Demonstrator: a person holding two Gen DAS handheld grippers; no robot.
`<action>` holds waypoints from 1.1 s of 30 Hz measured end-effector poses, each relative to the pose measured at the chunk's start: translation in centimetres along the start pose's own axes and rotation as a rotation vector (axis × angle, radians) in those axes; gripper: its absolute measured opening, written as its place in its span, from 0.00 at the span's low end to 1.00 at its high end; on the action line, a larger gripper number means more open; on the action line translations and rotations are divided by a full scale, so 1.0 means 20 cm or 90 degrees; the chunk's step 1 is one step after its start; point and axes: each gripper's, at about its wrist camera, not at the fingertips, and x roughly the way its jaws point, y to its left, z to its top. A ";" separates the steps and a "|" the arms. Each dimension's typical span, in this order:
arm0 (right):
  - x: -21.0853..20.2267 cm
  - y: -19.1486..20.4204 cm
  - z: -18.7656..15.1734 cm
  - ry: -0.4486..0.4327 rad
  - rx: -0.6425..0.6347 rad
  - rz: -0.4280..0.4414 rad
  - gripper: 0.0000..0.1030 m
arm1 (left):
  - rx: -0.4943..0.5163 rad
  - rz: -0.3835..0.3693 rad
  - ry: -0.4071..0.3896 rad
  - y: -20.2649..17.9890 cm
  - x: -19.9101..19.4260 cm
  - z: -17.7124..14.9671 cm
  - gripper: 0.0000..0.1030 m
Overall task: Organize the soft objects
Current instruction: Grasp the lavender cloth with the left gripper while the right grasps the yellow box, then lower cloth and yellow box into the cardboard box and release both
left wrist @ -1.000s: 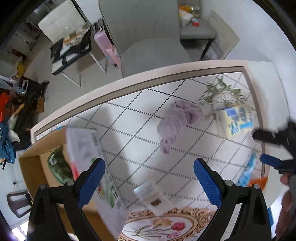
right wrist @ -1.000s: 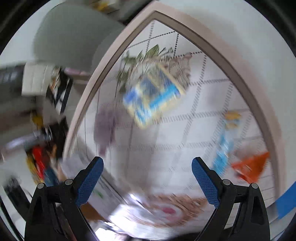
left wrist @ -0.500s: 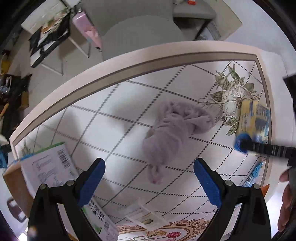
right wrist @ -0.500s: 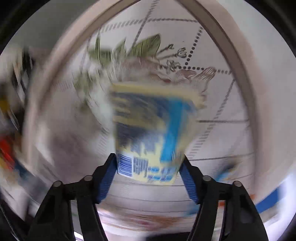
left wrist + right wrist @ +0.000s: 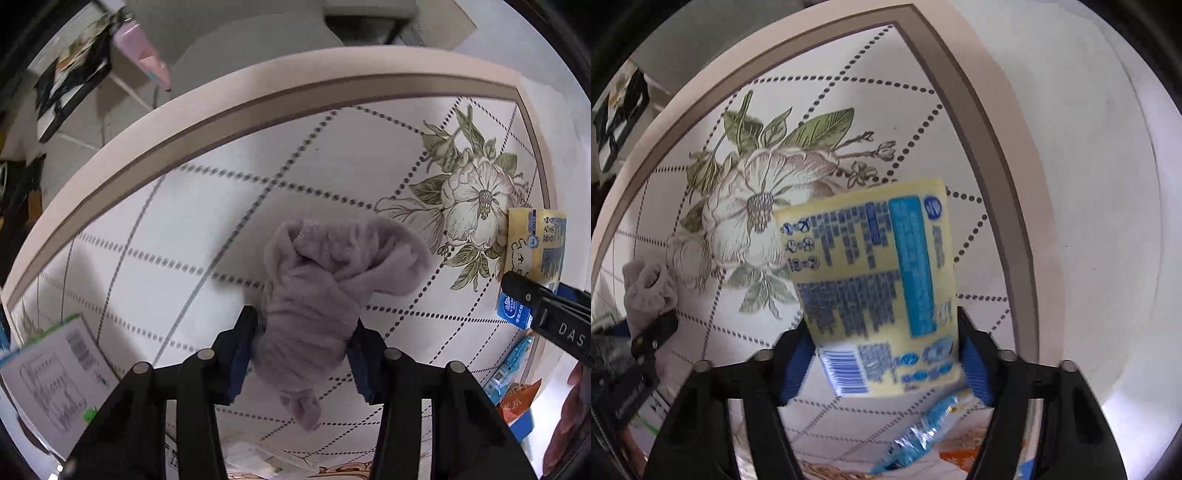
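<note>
Black plastic gripper (image 5: 304, 350) frames, silver screws, blue ribbed fingers (image 5: 242, 350).

My left tool (image 5: 303, 350) has black arms and blue pads; the cloth (image 5: 325, 288) is pale lilac, the pack (image 5: 882, 295) yellow with blue print, the worktop (image 5: 207, 206) white with dotted diamonds, a green-leaved flower and beige border

A home dining spot – flower-printed tablecloth (image 5: 332, 192), grey chair (image 5: 258, 40), cluttered side table (image 5: 70, 77) on tiled floor
</note>
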 end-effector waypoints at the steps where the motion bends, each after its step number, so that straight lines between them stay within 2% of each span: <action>1: -0.02 -0.03 0.02 -0.010 -0.001 0.001 0.65 | -0.011 -0.010 -0.005 0.02 -0.02 -0.03 0.41; 4: -0.09 -0.02 -0.04 -0.033 -0.014 0.017 0.64 | -0.050 -0.043 -0.040 0.09 -0.12 -0.14 0.41; 10: -0.41 0.14 -0.30 -0.088 -0.083 0.091 0.64 | -0.106 -0.115 -0.123 0.24 -0.47 -0.49 0.41; 14: -0.64 0.33 -0.60 -0.114 -0.146 0.154 0.64 | -0.135 -0.119 -0.210 0.43 -0.78 -0.80 0.41; 19: -0.81 0.66 -1.11 -0.129 -0.237 0.209 0.64 | -0.191 -0.095 -0.251 0.76 -1.00 -1.10 0.41; 22: -0.84 0.89 -1.32 -0.134 -0.282 0.216 0.64 | -0.234 -0.061 -0.262 0.99 -1.05 -1.26 0.41; 26: -0.78 1.17 -1.52 -0.121 -0.309 0.209 0.64 | -0.284 -0.046 -0.240 1.27 -0.95 -1.38 0.41; 30: -0.64 1.43 -1.62 -0.091 -0.307 0.189 0.64 | -0.311 -0.045 -0.208 1.48 -0.82 -1.39 0.41; 33: -0.53 1.57 -1.66 -0.074 -0.305 0.155 0.64 | -0.322 -0.039 -0.179 1.61 -0.72 -1.36 0.41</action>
